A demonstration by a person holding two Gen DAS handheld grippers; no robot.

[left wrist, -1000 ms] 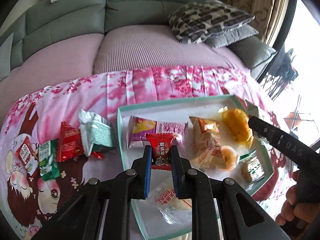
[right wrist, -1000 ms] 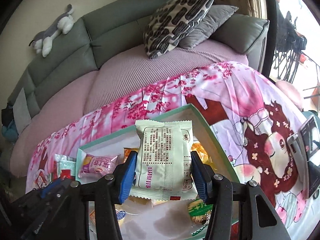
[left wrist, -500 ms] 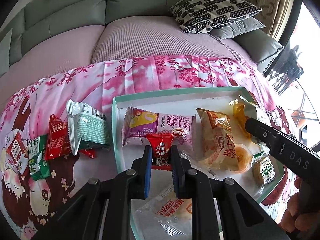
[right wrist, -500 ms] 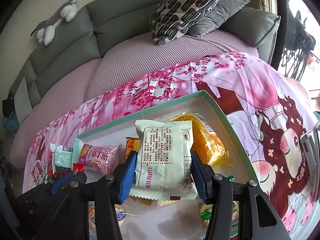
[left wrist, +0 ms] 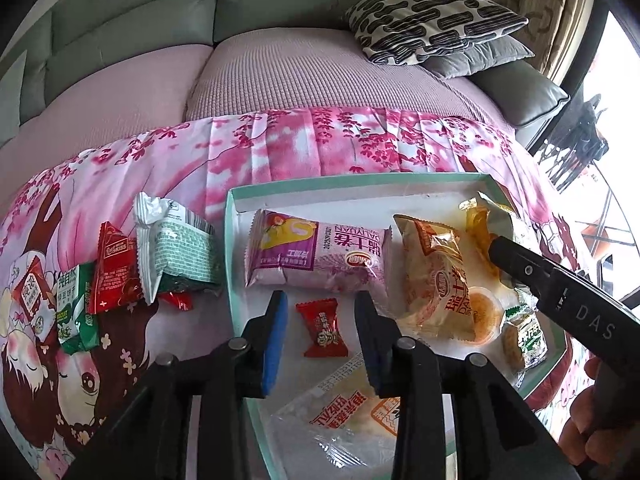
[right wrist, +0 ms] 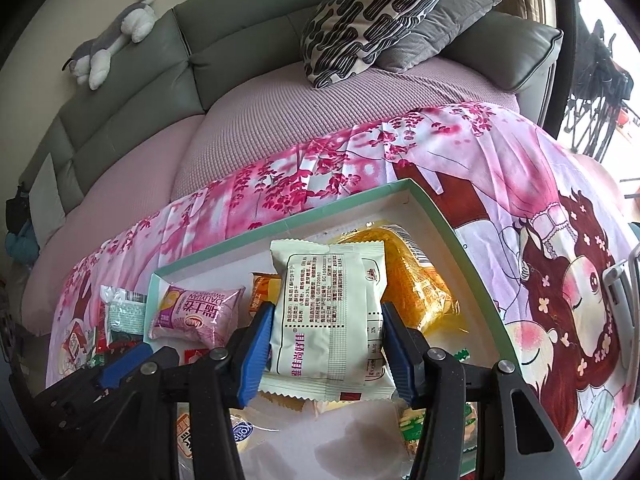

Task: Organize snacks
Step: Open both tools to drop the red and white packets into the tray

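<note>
Snacks lie partly inside a shallow green-rimmed tray (left wrist: 230, 248) and partly on the pink cartoon-print cloth (left wrist: 280, 148) that covers the table in front of a grey sofa (right wrist: 132, 92). Inside the tray, from biggest down: a purple cake packet (left wrist: 320, 258) along the far side, an orange pastry packet (left wrist: 440, 280) to its right, a yellow bag (right wrist: 416, 280) in the far right corner, a clear-wrapped bun (left wrist: 352, 412) at the near edge, and a small red candy (left wrist: 322, 328). The left gripper (left wrist: 322, 338) is spread wide, its blue pads on either side of the red candy without touching it (the candy rests flat on the tray floor). The right gripper (right wrist: 327, 344) is clamped on a pale green biscuit packet (right wrist: 328, 312), held over the tray. Left of the tray, on the cloth, sit a silver-green packet (left wrist: 176, 252), a red sachet (left wrist: 112, 268) and smaller green and red packets.
</note>
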